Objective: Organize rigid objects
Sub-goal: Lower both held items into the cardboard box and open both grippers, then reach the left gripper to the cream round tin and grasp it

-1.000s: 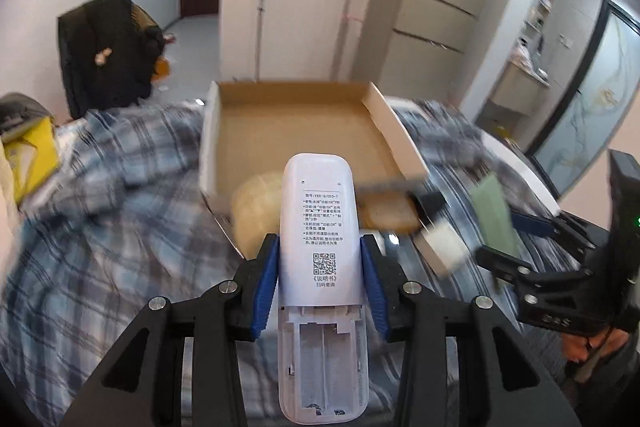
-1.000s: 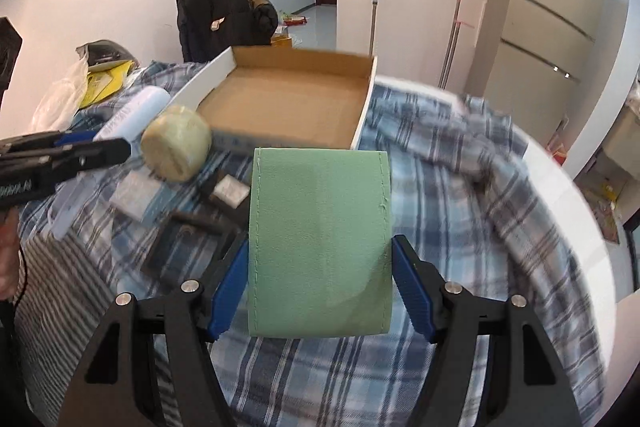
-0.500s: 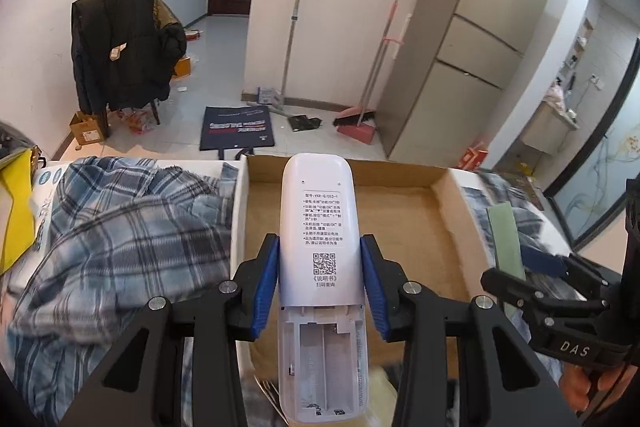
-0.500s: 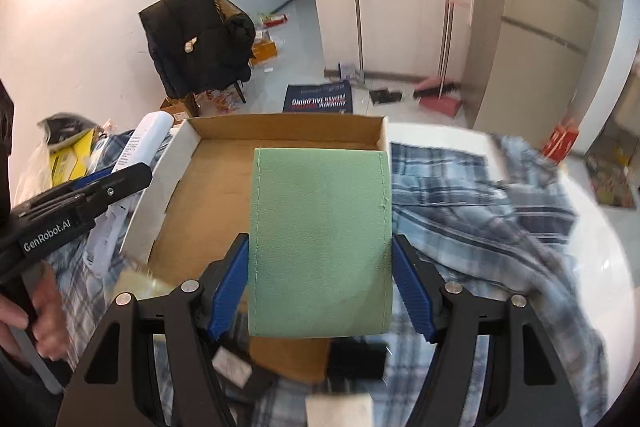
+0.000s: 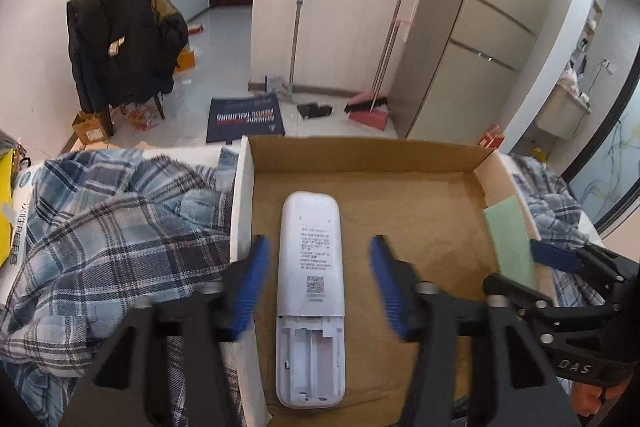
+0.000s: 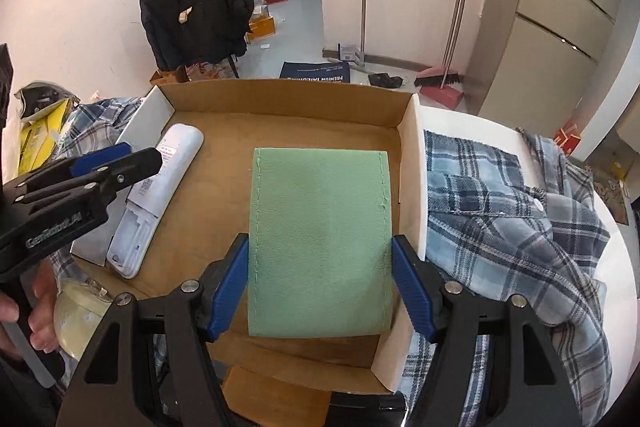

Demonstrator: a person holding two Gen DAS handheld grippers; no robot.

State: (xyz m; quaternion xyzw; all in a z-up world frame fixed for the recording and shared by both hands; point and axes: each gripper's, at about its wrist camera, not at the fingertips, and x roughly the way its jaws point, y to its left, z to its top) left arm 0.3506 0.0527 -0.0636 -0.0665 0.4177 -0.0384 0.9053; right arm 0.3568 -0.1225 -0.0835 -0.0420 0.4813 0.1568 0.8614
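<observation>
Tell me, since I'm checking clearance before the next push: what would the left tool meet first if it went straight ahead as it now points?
Probably the far wall of the cardboard box. The left tool is open around the white remote, which lies between its fingers; depth is uncertain.

Glossy white plastic remote control [image 5: 310, 267]; matt brown corrugated cardboard box [image 6: 280, 99] with white outer walls; soft, matt green felt-like pouch [image 6: 320, 247]; woven blue plaid cloth [image 6: 500, 207]
</observation>
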